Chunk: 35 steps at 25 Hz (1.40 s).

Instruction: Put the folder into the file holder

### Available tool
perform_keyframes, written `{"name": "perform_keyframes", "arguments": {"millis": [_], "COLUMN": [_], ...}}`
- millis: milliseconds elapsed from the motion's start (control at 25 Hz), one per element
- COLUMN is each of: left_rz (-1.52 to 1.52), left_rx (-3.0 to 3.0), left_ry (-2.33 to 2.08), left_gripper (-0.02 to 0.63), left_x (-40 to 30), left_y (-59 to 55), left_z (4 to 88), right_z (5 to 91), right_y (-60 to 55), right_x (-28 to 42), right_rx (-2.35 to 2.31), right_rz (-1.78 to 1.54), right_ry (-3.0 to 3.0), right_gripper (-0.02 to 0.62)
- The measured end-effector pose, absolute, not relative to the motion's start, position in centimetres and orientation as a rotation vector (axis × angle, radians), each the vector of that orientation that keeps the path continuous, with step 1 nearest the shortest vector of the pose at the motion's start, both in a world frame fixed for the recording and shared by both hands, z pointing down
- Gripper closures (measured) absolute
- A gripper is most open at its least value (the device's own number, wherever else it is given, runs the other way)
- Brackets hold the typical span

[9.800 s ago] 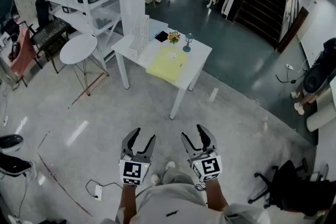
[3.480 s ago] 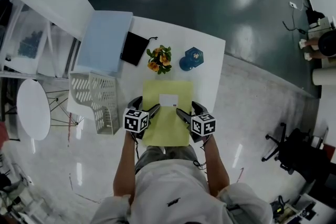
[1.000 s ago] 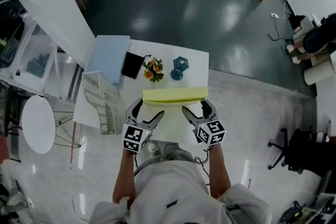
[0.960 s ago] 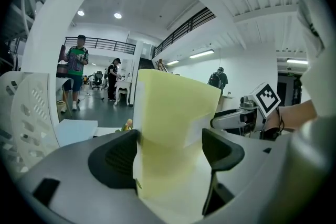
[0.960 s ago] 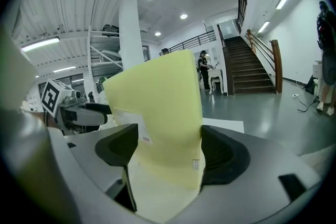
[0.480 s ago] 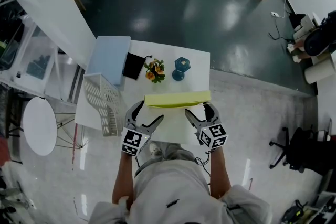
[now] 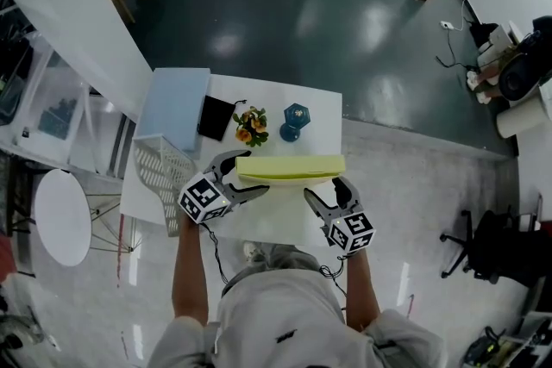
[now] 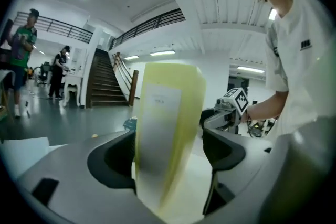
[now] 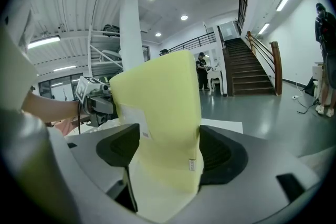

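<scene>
The yellow folder (image 7: 291,168) stands upright on its long edge on the white table (image 7: 321,103). My left gripper (image 7: 248,174) is at its left end, turned to point along it. Its jaws are open around the folder (image 8: 165,123), with a gap on one side. My right gripper (image 7: 325,188) is at the right end. Its jaws have just been closing with the folder (image 9: 163,102) between them, and both pads now touch it. The white mesh file holder (image 7: 159,172) stands at the table's left edge, beside my left gripper.
Behind the folder are a small pot of flowers (image 7: 250,123), a blue vase (image 7: 295,121), a black pouch (image 7: 214,116) and a light blue board (image 7: 177,103). A round white side table (image 7: 60,215) stands to the left. An office chair (image 7: 483,246) is at the right.
The folder, flat on the table 3.5 s ago, stands on edge. Over the last second my left gripper swung from pointing away to pointing rightwards at the folder's left end. The right gripper stayed put.
</scene>
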<state>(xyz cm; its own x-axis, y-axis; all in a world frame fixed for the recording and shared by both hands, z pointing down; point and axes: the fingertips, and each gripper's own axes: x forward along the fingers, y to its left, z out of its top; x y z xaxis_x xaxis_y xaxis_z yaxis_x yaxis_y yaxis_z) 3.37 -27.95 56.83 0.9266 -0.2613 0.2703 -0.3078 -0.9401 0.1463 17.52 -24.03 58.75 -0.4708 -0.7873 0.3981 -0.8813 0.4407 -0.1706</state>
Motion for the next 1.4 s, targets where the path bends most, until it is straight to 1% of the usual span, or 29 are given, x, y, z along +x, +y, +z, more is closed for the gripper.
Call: {"name": "perform_keyframes", "arguments": {"millis": [80, 120, 200, 320, 520, 720, 960, 1400], "left_rz": [0.345, 0.35, 0.368, 0.406, 0.358, 0.294, 0.135, 0.152], "left_rx": [2.912, 2.925, 2.956, 2.999, 3.037, 3.041, 2.996, 2.827], "left_ry": [-0.299, -0.265, -0.222, -0.178, -0.234, -0.38, -0.701, -1.309], "left_gripper": [0.195, 0.209, 0.294, 0.356, 0.411, 0.426, 0.428, 0.428], "left_x": [4.1, 4.2, 4.1, 4.1, 4.3, 3.1, -0.8, -10.3], "left_y": [-27.8, -27.8, -27.9, -27.3, -25.8, -23.3, -19.9, -12.6], "left_z": [56.3, 56.2, 56.2, 56.3, 54.6, 52.1, 48.0, 43.4], "right_z": [58.8, 58.9, 58.9, 58.9, 58.8, 57.4, 54.7, 48.7], "right_y": [-24.1, -24.1, -24.3, -24.3, -24.0, -23.2, -21.1, -17.1], "right_x": [17.6, 17.6, 17.8, 18.2, 18.5, 17.7, 15.1, 4.1], "right_rx": [1.448, 1.453, 1.463, 1.464, 1.481, 1.484, 1.446, 1.161], "right_rz": [0.525, 0.529, 0.537, 0.537, 0.538, 0.493, 0.404, 0.214], "right_ry": [-2.435, -2.436, -2.439, -2.434, -2.42, -2.427, -2.482, -2.695], "right_gripper": [0.239, 0.242, 0.245, 0.247, 0.253, 0.253, 0.253, 0.262]}}
